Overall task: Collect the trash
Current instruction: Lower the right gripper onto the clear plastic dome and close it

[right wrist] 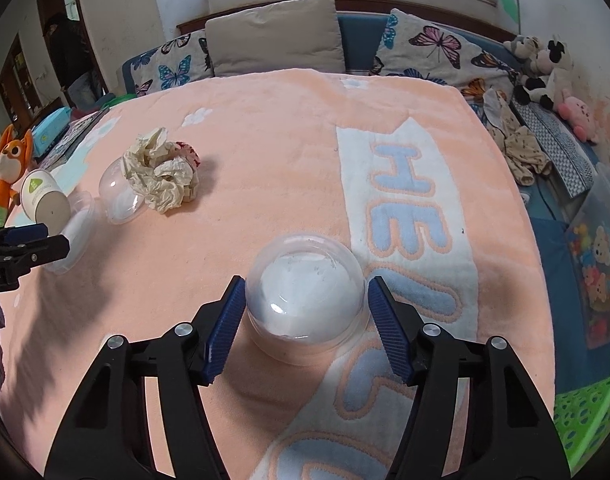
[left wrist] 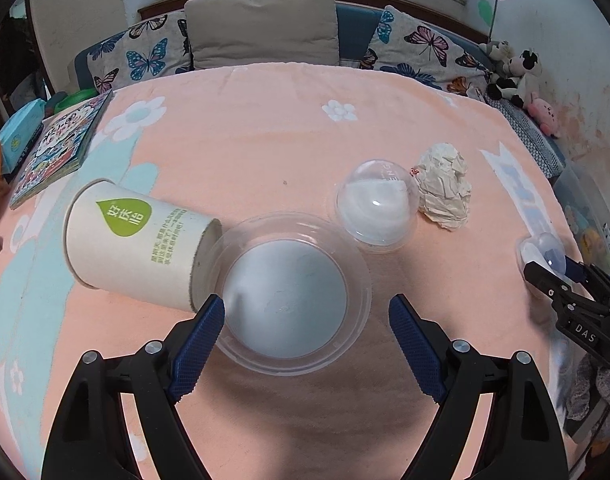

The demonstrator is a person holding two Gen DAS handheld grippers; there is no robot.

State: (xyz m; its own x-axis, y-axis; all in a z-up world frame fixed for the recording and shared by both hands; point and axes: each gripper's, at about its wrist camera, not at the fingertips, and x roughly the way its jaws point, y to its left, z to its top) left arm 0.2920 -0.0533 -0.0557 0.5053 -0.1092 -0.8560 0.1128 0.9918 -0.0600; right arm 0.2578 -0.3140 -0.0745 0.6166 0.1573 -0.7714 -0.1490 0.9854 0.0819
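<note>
So the trash is all spread out on a peach blanket [right wrist: 265, 140]. Closest to the left gripper [left wrist: 307, 318] is a clear shallow plastic lid [left wrist: 291, 292], sitting between its 2 blue fingers, which are spread wide; the left pad [left wrist: 201, 332] overlaps the lid's rim, the right one is clear of it. A paper cup [left wrist: 133, 244] lies on its side, its base right up against that lid. Just past the lid there's a clear dome lid [left wrist: 377, 208], and beside that a crumpled paper wad [left wrist: 445, 188].

Over on the right side, another clear dome [right wrist: 305, 300] sits on the blanket between the right gripper's [right wrist: 305, 320] parted fingers, the pads right at its sides, though I can't tell if they're touching.

A picture book [left wrist: 61, 148] lies at the blanket's left edge, plus a stuffed fox [right wrist: 7, 168].
</note>
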